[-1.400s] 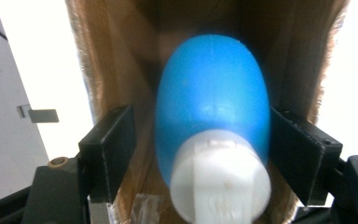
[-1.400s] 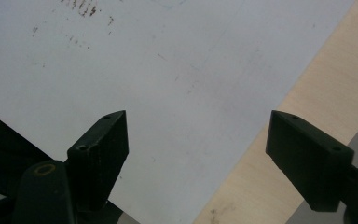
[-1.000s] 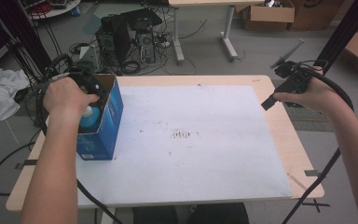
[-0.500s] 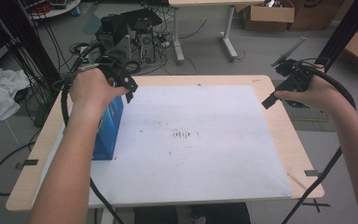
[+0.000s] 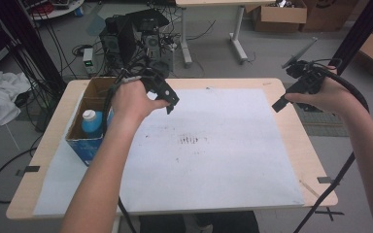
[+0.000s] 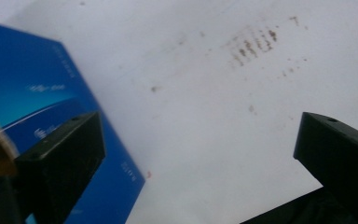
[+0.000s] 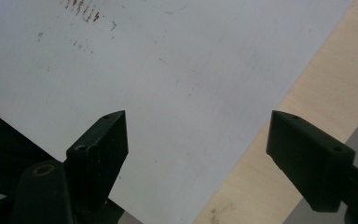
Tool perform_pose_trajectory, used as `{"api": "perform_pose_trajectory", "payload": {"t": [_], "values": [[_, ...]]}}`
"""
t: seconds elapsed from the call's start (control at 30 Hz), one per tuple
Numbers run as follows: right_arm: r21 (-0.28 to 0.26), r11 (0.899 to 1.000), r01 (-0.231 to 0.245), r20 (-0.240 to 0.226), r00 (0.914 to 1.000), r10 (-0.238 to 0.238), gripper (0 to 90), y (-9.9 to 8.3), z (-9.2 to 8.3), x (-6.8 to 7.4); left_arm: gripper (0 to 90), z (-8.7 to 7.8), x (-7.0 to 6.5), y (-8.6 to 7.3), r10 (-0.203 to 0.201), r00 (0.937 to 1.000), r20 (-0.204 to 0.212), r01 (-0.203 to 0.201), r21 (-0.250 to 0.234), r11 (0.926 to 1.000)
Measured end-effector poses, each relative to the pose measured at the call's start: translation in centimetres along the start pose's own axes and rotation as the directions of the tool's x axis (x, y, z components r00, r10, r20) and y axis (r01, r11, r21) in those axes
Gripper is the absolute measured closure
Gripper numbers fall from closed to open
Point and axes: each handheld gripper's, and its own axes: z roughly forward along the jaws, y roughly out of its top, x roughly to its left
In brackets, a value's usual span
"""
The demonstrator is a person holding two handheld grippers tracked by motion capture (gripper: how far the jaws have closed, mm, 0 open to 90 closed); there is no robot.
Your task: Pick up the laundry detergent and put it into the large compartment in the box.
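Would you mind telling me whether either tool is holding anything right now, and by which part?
Nothing is held. The left tool and right tool both stand open and empty above the table.

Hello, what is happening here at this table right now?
A person holds a gripper in each hand. The left gripper has just opened, nothing between its jaws, beside the blue box where a bottle stands. The right gripper hangs open over the table's right edge, holding nothing.
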Motion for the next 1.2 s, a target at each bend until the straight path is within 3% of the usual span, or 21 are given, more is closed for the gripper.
{"api": "perform_pose_trajectory", "payload": {"t": [0.1, 0.3, 0.63, 0.8, 0.83, 1.2], "values": [[0.001, 1.0, 0.002, 0.001, 1.0, -0.002, 21.0, 0.0, 0.0, 0.0, 0.1, 0.8, -1.1, 0.4, 0.032, 0.9995, 0.01, -0.032, 0.003, 0.9995], [0.0, 1.0, -0.001, -0.001, 1.0, 0.001, 21.0, 0.0, 0.2, -0.1, 0.1, 1.6, -1.8, 0.7, 0.055, 0.9984, 0.013, -0.055, 0.008, 0.9985], [0.004, 1.0, -0.002, -0.002, 1.0, 0.002, 21.0, -0.1, 0.3, -0.1, 0.1, 2.3, -2.2, 0.9, 0.055, 0.9981, 0.025, -0.056, 0.011, 0.9984], [0.005, 1.0, -0.002, 0.001, 1.0, 0.002, 21.0, -0.1, 0.3, -0.1, 0.2, 2.5, -2.4, 1.1, 0.063, 0.9978, 0.022, -0.063, 0.012, 0.9979], [0.005, 1.0, -0.001, 0.0, 1.0, 0.001, 21.0, -0.1, 0.4, -0.1, 0.3, 2.6, -2.4, 1.2, 0.062, 0.9981, 0.002, -0.062, 0.011, 0.998], [0.011, 1.0, -0.002, -0.004, 1.0, 0.002, 20.9, -0.1, 0.7, -0.2, 0.3, 3.0, -2.6, 1.4, 0.067, 0.9977, 0.01, -0.067, 0.023, 0.9975]]}}
